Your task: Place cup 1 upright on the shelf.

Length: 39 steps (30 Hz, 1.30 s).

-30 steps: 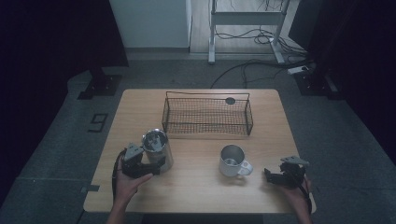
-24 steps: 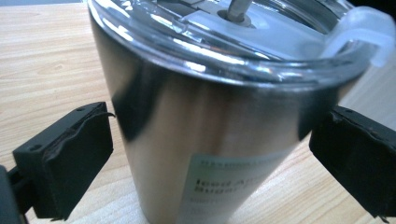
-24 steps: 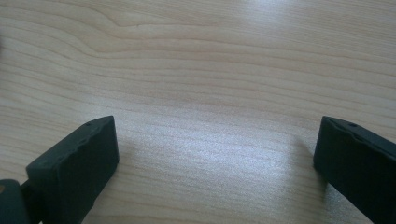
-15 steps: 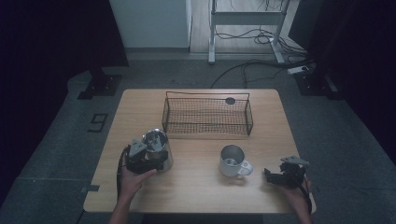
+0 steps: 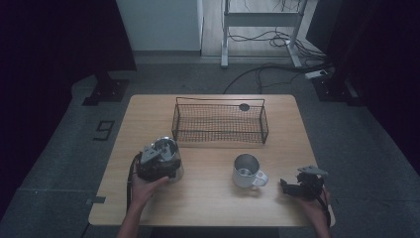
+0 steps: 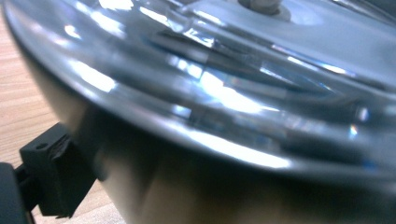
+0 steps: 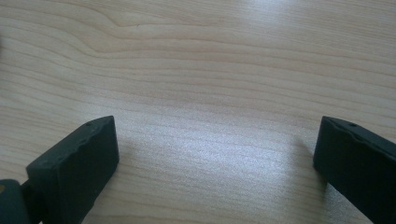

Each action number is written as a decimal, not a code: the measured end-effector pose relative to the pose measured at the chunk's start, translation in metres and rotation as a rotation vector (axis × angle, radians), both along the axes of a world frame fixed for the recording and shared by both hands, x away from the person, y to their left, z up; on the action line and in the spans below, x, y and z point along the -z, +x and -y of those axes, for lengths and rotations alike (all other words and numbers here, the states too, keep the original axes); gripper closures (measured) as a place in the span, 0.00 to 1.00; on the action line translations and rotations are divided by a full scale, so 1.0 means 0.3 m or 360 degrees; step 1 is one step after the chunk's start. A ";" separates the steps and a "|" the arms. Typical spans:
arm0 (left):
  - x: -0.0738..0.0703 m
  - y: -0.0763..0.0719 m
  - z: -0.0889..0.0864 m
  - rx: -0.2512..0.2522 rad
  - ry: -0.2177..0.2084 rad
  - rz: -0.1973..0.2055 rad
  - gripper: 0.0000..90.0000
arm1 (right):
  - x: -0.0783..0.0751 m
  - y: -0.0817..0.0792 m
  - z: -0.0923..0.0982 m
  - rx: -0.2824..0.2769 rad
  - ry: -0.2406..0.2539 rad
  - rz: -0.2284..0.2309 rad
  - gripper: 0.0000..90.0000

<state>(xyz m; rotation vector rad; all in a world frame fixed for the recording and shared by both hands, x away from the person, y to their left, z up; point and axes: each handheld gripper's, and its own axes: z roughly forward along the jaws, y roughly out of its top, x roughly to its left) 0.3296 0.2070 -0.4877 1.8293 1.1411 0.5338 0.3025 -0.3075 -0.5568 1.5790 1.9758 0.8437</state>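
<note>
Closing left gripper [image 5: 166, 159] jaws around steel cup [image 5: 167, 150], right gripper [image 5: 292, 187] resting

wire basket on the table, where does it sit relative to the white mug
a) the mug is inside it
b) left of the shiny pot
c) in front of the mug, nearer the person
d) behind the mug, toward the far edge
d: in the high view the wire basket stands toward the far edge of the table, while the white mug stands apart from it, nearer the person.

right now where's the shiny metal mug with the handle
In the high view the shiny metal mug stands on the wooden table, right of centre, in front of the black wire basket and just left of the right gripper.
</note>
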 end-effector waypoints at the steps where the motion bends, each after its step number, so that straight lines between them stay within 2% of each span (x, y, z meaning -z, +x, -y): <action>1: 0.000 0.000 -0.001 0.0004 -0.0001 0.0001 0.02 | 0.000 0.000 0.000 0.0000 0.0000 0.0001 0.00; 9: -0.012 -0.002 -0.001 0.0000 0.0043 0.0025 0.04 | 0.000 0.000 0.000 0.0005 0.0000 0.0002 0.00; 12: -0.017 0.000 -0.005 0.0022 0.0021 0.0010 0.04 | 0.000 -0.001 0.001 0.0008 0.0000 0.0002 0.00; 18: -0.015 -0.001 0.001 0.0044 0.0025 0.0028 0.04 | 0.000 -0.001 0.001 0.0007 0.0000 0.0002 0.00; 23: -0.020 0.000 -0.006 0.0059 -0.0011 0.0017 0.04 | 0.000 -0.001 0.001 0.0007 0.0000 0.0002 0.00; 31: -0.057 -0.013 -0.016 0.0070 -0.0018 0.0047 0.04 | 0.000 -0.001 0.001 0.0008 0.0000 0.0002 0.00; 39: -0.107 -0.021 -0.001 0.0097 -0.0025 0.0091 0.04 | 0.000 0.000 0.001 0.0009 0.0000 0.0002 0.00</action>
